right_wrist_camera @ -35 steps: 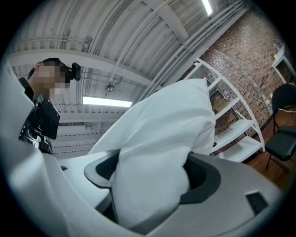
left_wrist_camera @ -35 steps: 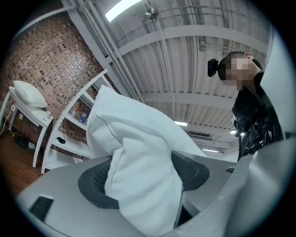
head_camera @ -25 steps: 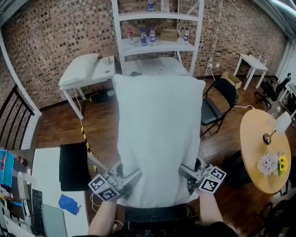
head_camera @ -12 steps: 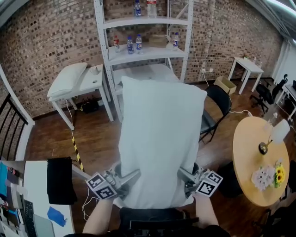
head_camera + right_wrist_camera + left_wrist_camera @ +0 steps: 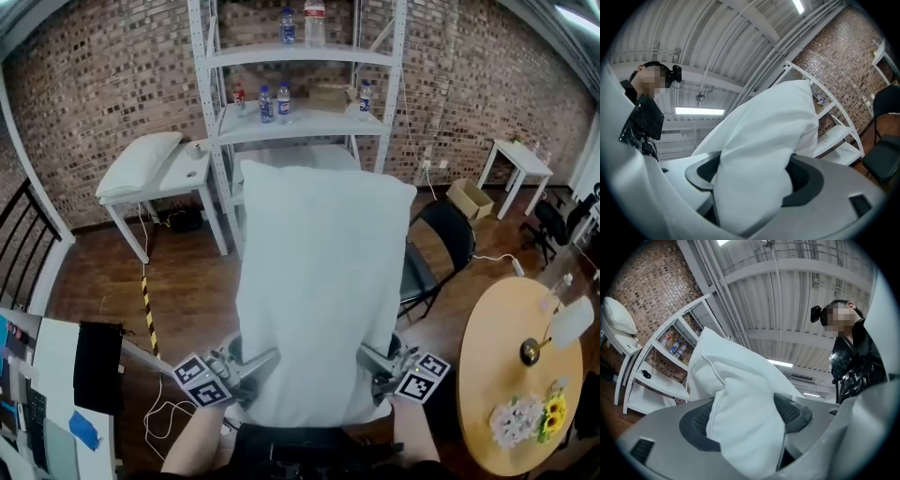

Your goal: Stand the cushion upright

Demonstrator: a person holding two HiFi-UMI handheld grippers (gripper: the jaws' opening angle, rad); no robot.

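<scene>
While the left gripper (image 5: 246,367) clamped the near left corner of the white cushion (image 5: 314,281), the cushion was held off the floor at centre, its far edge toward the shelving unit (image 5: 296,120). The right gripper (image 5: 377,364) clamped the near right corner.

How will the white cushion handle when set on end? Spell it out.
Probably soft and floppy: the cushion bunches where the left gripper and right gripper pinch its near corners. Likely light for its size, since corner grips alone carry it. Stood upright, it may slump or tip.
</scene>
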